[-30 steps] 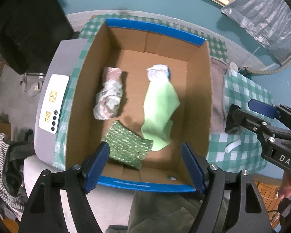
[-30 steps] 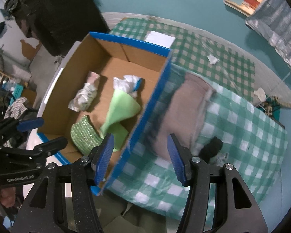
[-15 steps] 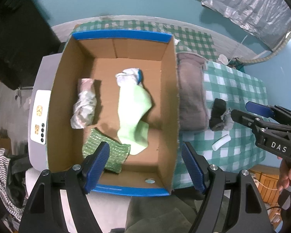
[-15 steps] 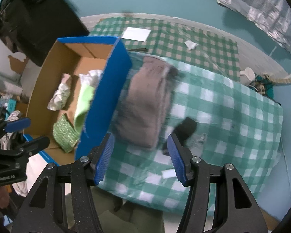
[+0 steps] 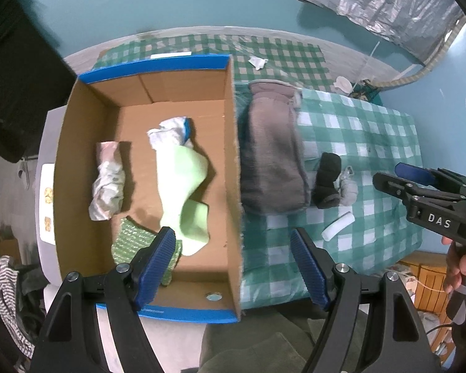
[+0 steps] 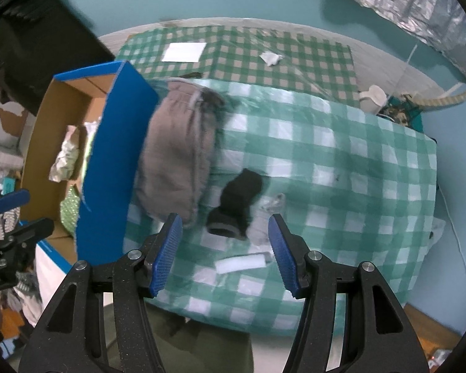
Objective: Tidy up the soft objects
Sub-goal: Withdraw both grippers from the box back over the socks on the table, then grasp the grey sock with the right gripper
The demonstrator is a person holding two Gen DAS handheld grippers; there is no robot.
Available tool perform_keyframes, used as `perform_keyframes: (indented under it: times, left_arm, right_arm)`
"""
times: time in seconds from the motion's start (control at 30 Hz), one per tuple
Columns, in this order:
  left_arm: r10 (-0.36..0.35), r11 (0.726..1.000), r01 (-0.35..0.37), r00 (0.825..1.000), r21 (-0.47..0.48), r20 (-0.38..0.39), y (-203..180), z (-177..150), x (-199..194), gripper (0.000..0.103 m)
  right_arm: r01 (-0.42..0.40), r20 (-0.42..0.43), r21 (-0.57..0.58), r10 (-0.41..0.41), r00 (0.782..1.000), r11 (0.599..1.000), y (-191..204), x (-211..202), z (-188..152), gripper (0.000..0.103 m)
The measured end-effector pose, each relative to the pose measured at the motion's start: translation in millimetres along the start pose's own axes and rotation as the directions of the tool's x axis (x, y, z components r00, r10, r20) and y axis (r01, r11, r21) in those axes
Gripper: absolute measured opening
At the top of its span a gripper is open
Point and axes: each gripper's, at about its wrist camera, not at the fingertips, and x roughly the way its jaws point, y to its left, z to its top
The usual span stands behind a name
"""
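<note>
A cardboard box [image 5: 233, 161] with blue outer walls [image 6: 108, 168] stands on the left. It holds a light green cloth [image 5: 183, 180], a green scrubby cloth [image 5: 130, 242], a crumpled white cloth [image 5: 107, 183] and a white-and-blue bundle [image 5: 171, 130]. On the green checked tablecloth [image 6: 341, 171] lie a folded brown-grey garment [image 5: 273, 155] [image 6: 174, 155], a black sock [image 5: 326, 180] [image 6: 239, 199] and a grey sock [image 5: 348, 186] [image 6: 261, 220]. My left gripper [image 5: 233, 267] is open over the box's right wall. My right gripper [image 6: 223, 248] [image 5: 419, 180] is open above the socks.
A small white strip [image 6: 242, 262] [image 5: 338, 227] lies near the socks. A white paper sheet [image 6: 185, 52] and a crumpled scrap [image 6: 270, 58] lie at the cloth's far end. A grey appliance [image 5: 46, 205] sits left of the box. The floor is teal.
Both grippers have swung to the right, away from the box. The brown garment and socks have come into the middle of the right wrist view. Both stay open and empty.
</note>
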Motion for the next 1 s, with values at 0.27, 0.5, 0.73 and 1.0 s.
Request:
perform_keyframes:
  times: [0.27,0.5,0.73,1.0]
  left_arm:
    - [-0.009,0.999,0.009,1.0,0.045,-0.006,-23,6,4,0.078]
    - [-0.003,0.997,0.005,1.0,0.08,-0.017,-40,12,11,0.078]
    - [0.021,0.99,-0.016,0.999,0.139,-0.035,-63,18,25,0.078]
    - [0.059,0.98,-0.045,0.996,0.196,-0.069,-89,22,55,0.078]
  right_arm:
    - [0.025,-0.033,0.033,-0.024,0.999,0.999,-27,11,-9,0.058]
    - [0.035,-0.051,0.059,-0.032,0.998,0.998,-46,17,-14,0.058]
    - [0.028,-0.076,0.081,-0.022,0.997,0.996,-62,37,-16,0.058]
    - [-0.007,-0.101,0.111,0.018,0.995,0.994,-68,65,-15,0.058]
